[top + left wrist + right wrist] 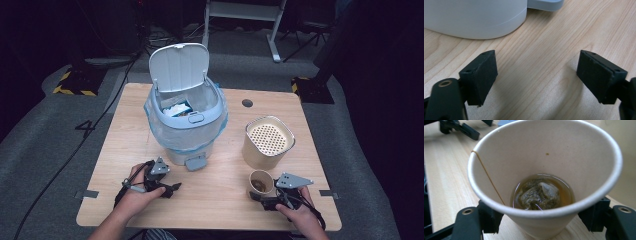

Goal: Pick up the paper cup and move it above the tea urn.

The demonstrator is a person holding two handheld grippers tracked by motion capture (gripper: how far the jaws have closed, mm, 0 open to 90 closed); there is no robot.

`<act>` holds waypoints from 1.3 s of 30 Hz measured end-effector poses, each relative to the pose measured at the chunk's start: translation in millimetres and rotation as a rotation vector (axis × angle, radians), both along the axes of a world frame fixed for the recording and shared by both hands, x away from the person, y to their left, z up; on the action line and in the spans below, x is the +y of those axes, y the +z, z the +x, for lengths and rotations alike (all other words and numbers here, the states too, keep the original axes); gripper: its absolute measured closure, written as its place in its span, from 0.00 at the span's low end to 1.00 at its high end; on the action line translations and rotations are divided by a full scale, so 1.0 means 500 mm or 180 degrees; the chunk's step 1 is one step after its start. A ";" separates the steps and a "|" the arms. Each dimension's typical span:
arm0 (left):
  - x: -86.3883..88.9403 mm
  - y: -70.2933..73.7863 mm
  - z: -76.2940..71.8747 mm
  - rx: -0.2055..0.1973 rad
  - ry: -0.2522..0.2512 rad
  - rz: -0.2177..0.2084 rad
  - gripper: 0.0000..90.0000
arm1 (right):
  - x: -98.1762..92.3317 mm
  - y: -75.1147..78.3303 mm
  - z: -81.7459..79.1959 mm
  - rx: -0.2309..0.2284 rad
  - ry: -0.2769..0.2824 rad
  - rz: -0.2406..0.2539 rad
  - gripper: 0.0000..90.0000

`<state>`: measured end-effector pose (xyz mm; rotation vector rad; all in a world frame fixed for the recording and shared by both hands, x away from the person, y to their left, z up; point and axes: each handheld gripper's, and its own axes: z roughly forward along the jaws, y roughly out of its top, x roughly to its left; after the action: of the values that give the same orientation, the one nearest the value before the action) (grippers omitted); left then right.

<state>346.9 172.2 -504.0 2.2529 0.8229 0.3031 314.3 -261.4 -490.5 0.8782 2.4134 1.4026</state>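
Cup (544, 157) one, teabag (539, 195) apparently one, claws two

A recording lab or studio: a lone wooden desk (125, 165) on grey carpet (45, 140), dark surroundings, cables (100, 120) trailing across the floor, hazard-striped stand bases (75, 85).

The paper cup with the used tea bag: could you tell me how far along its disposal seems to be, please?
Done: the bin lid stands open, and the right gripper is shut on the paper cup. In hand: the cup sits on the table, tea bag and liquid inside. Left, probably: emptying it; the left gripper is open, holding nothing.
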 end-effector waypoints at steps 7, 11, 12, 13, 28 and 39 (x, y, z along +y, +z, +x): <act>-0.001 0.000 0.002 0.0002 -0.0006 0.0008 0.17 | -0.005 0.031 0.006 -0.0022 0.0154 -0.0089 0.34; -0.003 0.000 0.002 0.0006 0.0007 0.0012 0.16 | -0.005 0.056 0.008 -0.0014 0.0216 -0.0098 0.35; -0.003 0.000 0.002 0.0005 0.0008 0.0011 0.17 | -0.004 0.062 0.008 -0.0009 0.0239 -0.0098 0.35; -0.003 -0.001 0.001 0.0010 0.0009 0.0007 0.17 | -0.004 0.068 0.008 -0.0006 0.0253 -0.0111 0.35; -0.004 0.000 0.003 0.0006 0.0038 0.0023 0.17 | -0.020 0.167 0.021 -0.0104 0.0210 -0.0031 0.35; -0.004 0.000 0.003 0.0007 0.0039 0.0022 0.17 | -0.041 0.229 0.046 -0.0170 0.0179 0.0051 0.35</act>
<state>348.4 170.2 -503.8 2.2557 0.8382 0.3096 337.3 -281.7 -376.1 0.7721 2.4080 1.4482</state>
